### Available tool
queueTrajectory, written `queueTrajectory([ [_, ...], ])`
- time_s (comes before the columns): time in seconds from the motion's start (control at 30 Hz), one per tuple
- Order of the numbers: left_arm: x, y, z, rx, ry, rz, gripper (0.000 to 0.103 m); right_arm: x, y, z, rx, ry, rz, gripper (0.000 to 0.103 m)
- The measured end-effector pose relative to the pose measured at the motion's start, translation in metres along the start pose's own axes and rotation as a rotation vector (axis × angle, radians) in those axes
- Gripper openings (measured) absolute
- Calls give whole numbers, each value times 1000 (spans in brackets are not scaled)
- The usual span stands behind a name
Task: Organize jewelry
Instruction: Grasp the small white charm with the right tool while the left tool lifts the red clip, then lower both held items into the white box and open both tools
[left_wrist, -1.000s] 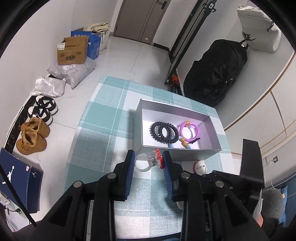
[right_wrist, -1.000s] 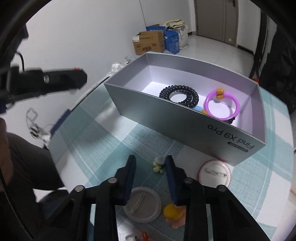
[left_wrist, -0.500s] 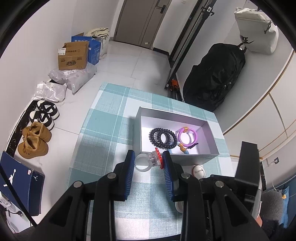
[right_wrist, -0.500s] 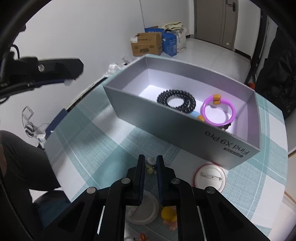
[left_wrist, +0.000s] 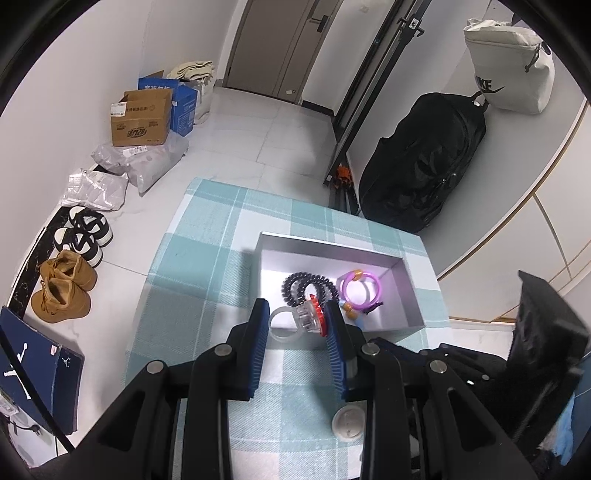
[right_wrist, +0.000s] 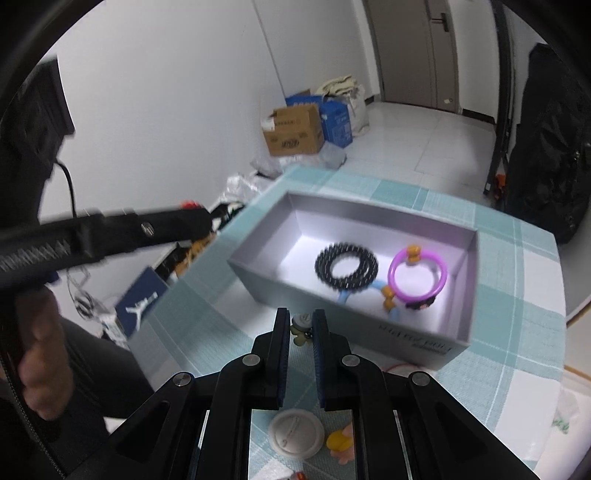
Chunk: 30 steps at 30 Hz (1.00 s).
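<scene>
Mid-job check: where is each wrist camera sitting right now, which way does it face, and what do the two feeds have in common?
Left wrist: on the left gripper, looking steeply down past its clear plastic ring with a red top into the open silver cardboard box.
Right wrist: on the right gripper, shut on a small charm, facing the box; the person's hand shows left.
Shared: box, black beaded bracelet, purple hoop bracelet, checked teal cloth.
</scene>
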<state>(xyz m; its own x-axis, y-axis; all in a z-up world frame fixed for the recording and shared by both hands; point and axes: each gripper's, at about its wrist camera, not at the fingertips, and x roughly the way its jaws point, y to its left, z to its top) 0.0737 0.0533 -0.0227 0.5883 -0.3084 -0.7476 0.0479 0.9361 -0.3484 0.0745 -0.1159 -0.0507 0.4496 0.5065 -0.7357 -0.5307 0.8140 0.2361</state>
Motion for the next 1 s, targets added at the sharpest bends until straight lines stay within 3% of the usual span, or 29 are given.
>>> queueTrajectory([
  [0.47, 23, -19, 18, -23, 16, -30, 25, -22, -38, 29, 157, -103, 56, 11],
  [1.0, 59, -24, 33, -72, 78, -59, 25, -11, -79, 46, 309, -110, 110, 11],
])
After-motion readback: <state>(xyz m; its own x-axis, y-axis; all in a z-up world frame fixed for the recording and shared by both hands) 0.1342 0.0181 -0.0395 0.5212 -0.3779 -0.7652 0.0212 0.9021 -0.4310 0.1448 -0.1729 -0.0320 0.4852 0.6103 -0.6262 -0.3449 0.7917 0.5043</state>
